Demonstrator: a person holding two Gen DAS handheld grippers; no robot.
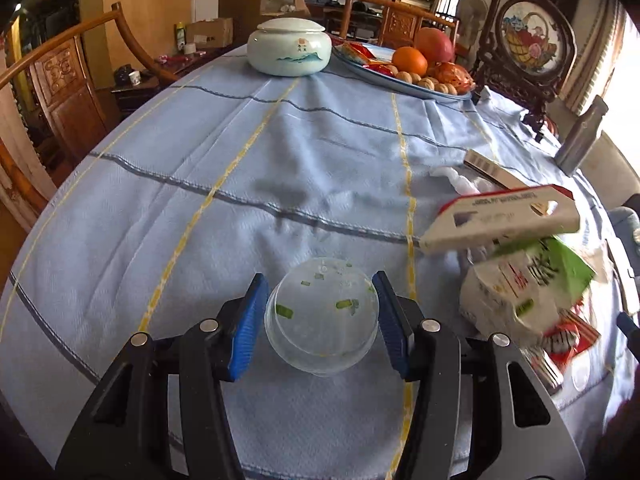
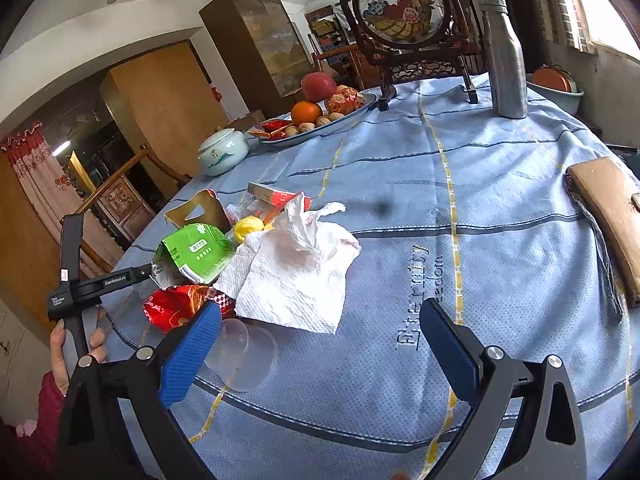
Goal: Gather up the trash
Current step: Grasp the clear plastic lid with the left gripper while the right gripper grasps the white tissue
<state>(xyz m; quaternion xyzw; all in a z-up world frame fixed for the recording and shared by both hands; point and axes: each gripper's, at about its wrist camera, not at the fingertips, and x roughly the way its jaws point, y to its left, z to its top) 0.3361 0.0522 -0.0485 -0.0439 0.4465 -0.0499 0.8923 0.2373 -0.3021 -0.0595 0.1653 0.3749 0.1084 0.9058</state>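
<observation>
My left gripper (image 1: 322,312) is shut on a clear plastic cup (image 1: 322,316) flecked with green bits, held just above the blue tablecloth (image 1: 240,184). To its right lies a trash pile: a red-and-white carton (image 1: 504,220) and a green-and-white wrapper (image 1: 528,288). In the right wrist view my right gripper (image 2: 320,340) is open and empty, near the pile's crumpled white napkin (image 2: 296,272), green wrapper (image 2: 196,252), red snack bag (image 2: 176,308) and clear plastic cups (image 2: 244,352). The left gripper's body (image 2: 80,284) shows at the left there.
At the far side stand a pale ceramic lidded jar (image 1: 289,47), a fruit plate (image 1: 400,80), a framed embroidery stand (image 2: 404,12) and a metal bottle (image 2: 505,56). A brown wallet (image 2: 612,216) lies at the right edge. Wooden chairs (image 1: 64,84) surround the table.
</observation>
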